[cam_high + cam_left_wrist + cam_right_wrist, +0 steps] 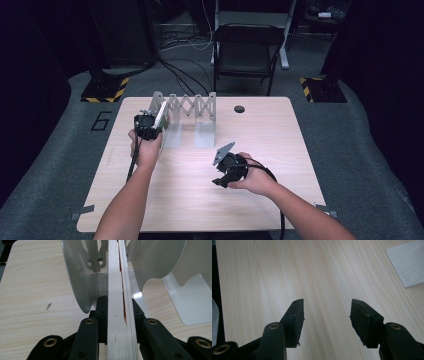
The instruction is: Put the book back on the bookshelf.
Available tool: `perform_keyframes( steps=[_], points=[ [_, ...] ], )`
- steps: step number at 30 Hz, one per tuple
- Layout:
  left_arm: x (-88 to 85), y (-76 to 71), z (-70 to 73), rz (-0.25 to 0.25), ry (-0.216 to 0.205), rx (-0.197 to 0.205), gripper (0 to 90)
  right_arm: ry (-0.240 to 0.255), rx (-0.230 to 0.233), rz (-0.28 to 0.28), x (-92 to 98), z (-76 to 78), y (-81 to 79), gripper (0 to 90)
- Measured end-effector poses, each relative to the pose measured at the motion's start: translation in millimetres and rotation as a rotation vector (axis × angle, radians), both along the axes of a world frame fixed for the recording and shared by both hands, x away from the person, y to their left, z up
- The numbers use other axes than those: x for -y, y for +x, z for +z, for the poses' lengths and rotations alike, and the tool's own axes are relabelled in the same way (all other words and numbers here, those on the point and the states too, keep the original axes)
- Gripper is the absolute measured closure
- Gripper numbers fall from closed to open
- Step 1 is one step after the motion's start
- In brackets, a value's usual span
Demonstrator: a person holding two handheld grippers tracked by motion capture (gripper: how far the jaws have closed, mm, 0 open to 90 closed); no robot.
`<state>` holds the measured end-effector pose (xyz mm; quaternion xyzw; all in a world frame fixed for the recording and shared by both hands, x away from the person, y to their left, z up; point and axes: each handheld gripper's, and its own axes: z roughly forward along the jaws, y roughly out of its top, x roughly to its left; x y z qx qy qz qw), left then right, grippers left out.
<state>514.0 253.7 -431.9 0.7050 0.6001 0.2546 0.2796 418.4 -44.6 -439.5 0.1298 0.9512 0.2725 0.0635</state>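
My left gripper (pixel 150 121) is shut on a thin pale book (pixel 160 114), held upright on edge at the left end of a white metal folding rack (pixel 190 107). In the left gripper view the book's page edge (pixel 116 290), with a red strip along it, runs up between the black jaws of the left gripper (pixel 120 307). It stands between two curved rack dividers (pixel 77 277). My right gripper (pixel 221 180) hovers over the bare wooden table (pixel 200 205) in front of the rack. Nothing sits between the wide-apart jaws of this open right gripper (pixel 327 312).
A flat white rack base plate (pixel 409 262) lies on the wood at the upper right of the right gripper view. The table has a small dark hole (pixel 239 108) near its far edge. A black chair (pixel 247 50) and floor cables sit beyond the table.
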Motion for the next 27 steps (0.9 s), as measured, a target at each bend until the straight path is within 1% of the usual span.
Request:
perform_keyframes(
  steps=[1, 3, 5, 6, 8, 13, 16, 19, 21, 22, 25, 26, 27],
  points=[
    [0.0, 0.0, 0.0, 0.000, 0.000, 0.000, 75.5, 0.000, 0.000, 0.000, 0.0, 0.0, 0.0, 44.7],
    [-0.6, 0.2, -0.7, -0.010, 0.002, -0.025, 75.2, 0.003, 0.000, -0.005, 0.7, 0.0, -0.2, 44.7],
    [-0.2, 0.5, -1.0, -0.006, 0.003, -0.019, 75.0, 0.004, 0.002, -0.002, 1.0, 0.0, 0.1, 44.7],
    [-0.5, 0.6, -0.4, -0.009, 0.000, -0.027, 74.9, 0.002, 0.003, -0.001, 1.0, -0.6, 0.3, 44.6],
    [-0.9, 0.6, -0.1, -0.013, 0.000, -0.028, 74.6, 0.002, 0.004, -0.001, 1.0, -0.6, 0.4, 44.6],
    [-1.2, -0.3, 0.7, -0.013, 0.000, -0.024, 71.7, 0.005, 0.004, -0.001, 0.6, -2.1, -0.1, 44.6],
    [-1.4, -1.1, 1.1, -0.017, 0.005, -0.030, 69.8, 0.003, -0.004, -0.004, 0.9, -2.6, -0.5, 44.6],
    [-2.3, -2.0, 1.6, -0.019, 0.013, -0.025, 67.8, 0.002, -0.003, -0.005, 1.4, -3.1, -0.4, 44.5],
    [-2.7, -2.5, 2.9, -0.022, 0.009, -0.028, 64.5, 0.002, -0.003, -0.006, 1.6, -3.2, -0.3, 44.5],
    [-2.4, -3.5, 4.8, -0.025, -0.005, -0.018, 62.8, 0.000, -0.002, -0.006, 2.1, -3.4, -0.1, 44.5],
    [-2.4, -4.2, 7.2, -0.032, -0.005, -0.010, 59.4, 0.003, 0.000, -0.010, 2.4, -3.7, -0.1, 44.5],
    [-2.7, -5.2, 8.2, -0.034, -0.014, -0.011, 58.4, 0.001, -0.001, -0.010, 2.6, -3.7, 0.0, 44.5],
    [-2.7, -5.2, 8.2, -0.034, -0.014, -0.011, 57.2, 0.001, -0.001, -0.010, 2.6, -3.7, 0.0, 44.5]
  ],
)
